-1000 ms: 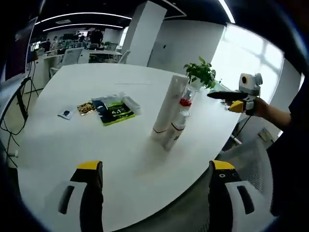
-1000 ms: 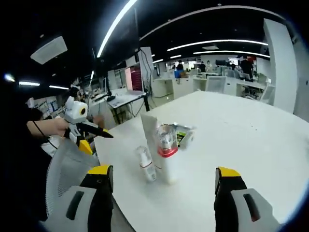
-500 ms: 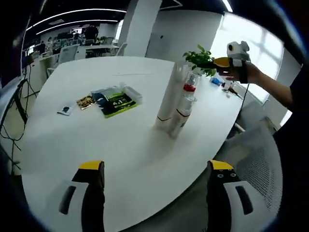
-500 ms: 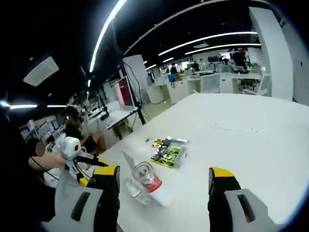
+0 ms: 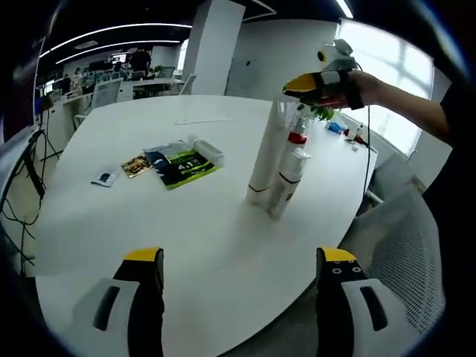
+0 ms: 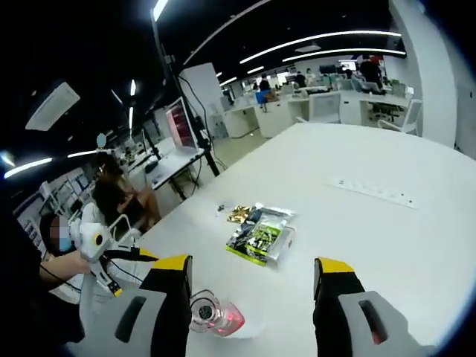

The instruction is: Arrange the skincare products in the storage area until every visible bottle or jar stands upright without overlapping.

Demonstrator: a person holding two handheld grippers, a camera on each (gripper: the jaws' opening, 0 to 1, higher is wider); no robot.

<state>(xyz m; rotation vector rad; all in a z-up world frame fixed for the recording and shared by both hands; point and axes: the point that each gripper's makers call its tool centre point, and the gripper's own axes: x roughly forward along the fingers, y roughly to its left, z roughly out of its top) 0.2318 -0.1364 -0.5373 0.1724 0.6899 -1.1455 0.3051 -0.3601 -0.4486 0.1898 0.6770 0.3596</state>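
Three skincare products stand close together on the white table (image 5: 111, 223): a tall white tube (image 5: 265, 158), a clear-capped bottle with a red collar (image 5: 297, 140) and a small white spray bottle (image 5: 285, 186). My right gripper (image 5: 294, 85), held by a hand, hovers just above the tube's top. In the right gripper view its open jaws (image 6: 253, 297) look down on the red-collared bottle (image 6: 213, 316) near the left jaw. My left gripper (image 5: 238, 290) is open near the table's edge, well short of the products, and is seen again at the left (image 6: 137, 256).
A green packet (image 5: 184, 165) (image 6: 260, 236) with smaller sachets (image 5: 134, 166) lies left of the products. A small dark item (image 5: 104, 178) sits farther left. A potted plant (image 5: 321, 111) stands behind. A power strip (image 6: 375, 192) lies on the far table. A mesh chair (image 5: 405, 245) is at the right.
My right gripper has risen and swung in over the products, now looking down on the red-collared bottle. The left gripper has hardly moved. The products stand as before.
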